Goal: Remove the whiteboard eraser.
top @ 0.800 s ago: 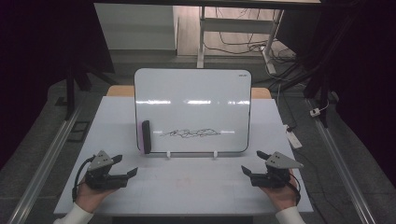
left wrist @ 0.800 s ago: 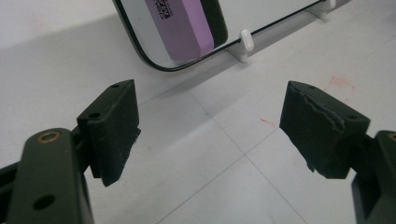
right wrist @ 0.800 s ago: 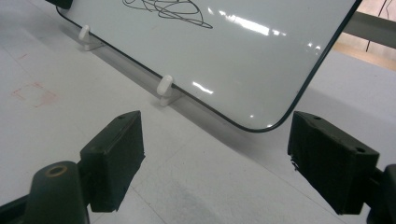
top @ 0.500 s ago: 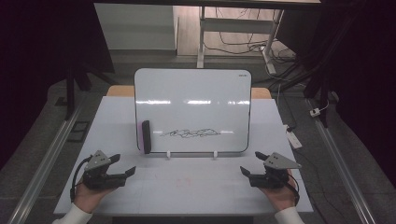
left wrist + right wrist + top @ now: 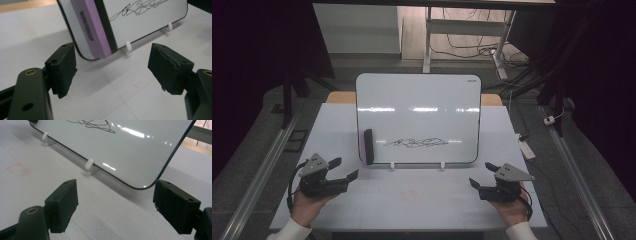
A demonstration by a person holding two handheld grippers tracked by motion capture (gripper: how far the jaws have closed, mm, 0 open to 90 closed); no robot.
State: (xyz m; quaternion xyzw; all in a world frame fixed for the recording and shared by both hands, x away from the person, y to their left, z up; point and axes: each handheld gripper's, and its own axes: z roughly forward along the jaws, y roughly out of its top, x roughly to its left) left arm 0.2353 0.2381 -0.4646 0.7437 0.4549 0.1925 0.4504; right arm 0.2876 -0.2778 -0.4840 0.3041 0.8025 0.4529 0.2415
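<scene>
tongs [image 5: 343, 170]: black, grey three-cornered plates | cables: black | sleeves [image 5: 287, 231]: white cuffs

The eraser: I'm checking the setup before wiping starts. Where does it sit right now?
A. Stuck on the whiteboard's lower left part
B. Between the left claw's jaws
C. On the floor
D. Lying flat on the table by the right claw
A: the purple-and-black eraser clings to the whiteboard near its lower left corner, left of the scribble, untouched by either claw.
</scene>
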